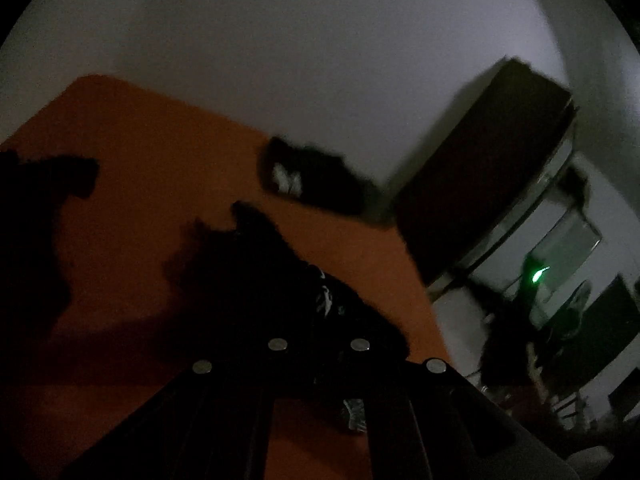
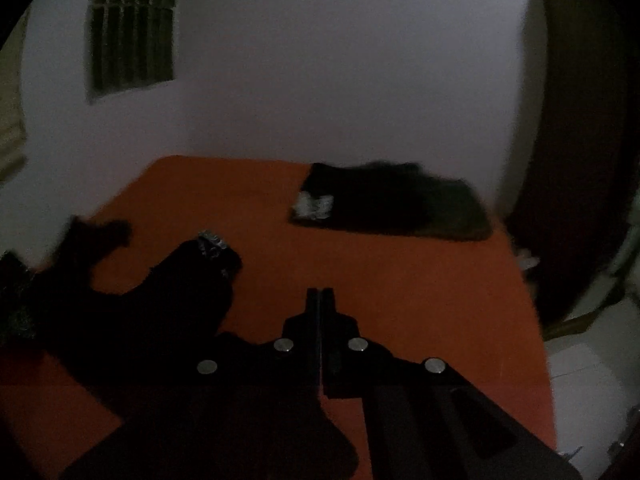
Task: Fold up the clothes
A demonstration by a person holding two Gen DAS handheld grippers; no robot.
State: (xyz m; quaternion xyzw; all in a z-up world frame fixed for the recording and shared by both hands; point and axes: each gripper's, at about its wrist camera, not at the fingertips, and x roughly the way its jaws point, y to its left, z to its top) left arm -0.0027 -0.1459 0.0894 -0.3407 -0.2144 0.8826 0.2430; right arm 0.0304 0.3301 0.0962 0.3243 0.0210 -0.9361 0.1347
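Where my right gripper reaches into the lower middle of its view, its two black fingers stand pressed together with only a hairline seam between them, and nothing is caught there. My left gripper is harder to read: its fingertips vanish into dark fabric at the lower centre of its view. The jaws are drawn together, and the black garment seems bunched right at their tips, though in this dim, blurred picture I cannot tell for certain that the cloth is pinched.

That black garment lies loose and unfolded on the orange bed sheet. In the right wrist view it fills the lower left of the frame, its long axis slanting from the left edge up toward the centre, ending in a bunched tip with a small whitish printed patch. A narrower flap sticks out toward the upper left.

Well apart from it, a folded dark garment rests flat near the far right corner of the sheet, in the right middle of that frame. Its long axis runs left to right, with a pale printed mark at its left end. A plain pale wall rises behind, with a slatted vent at upper left and a dark wooden wardrobe at the right.
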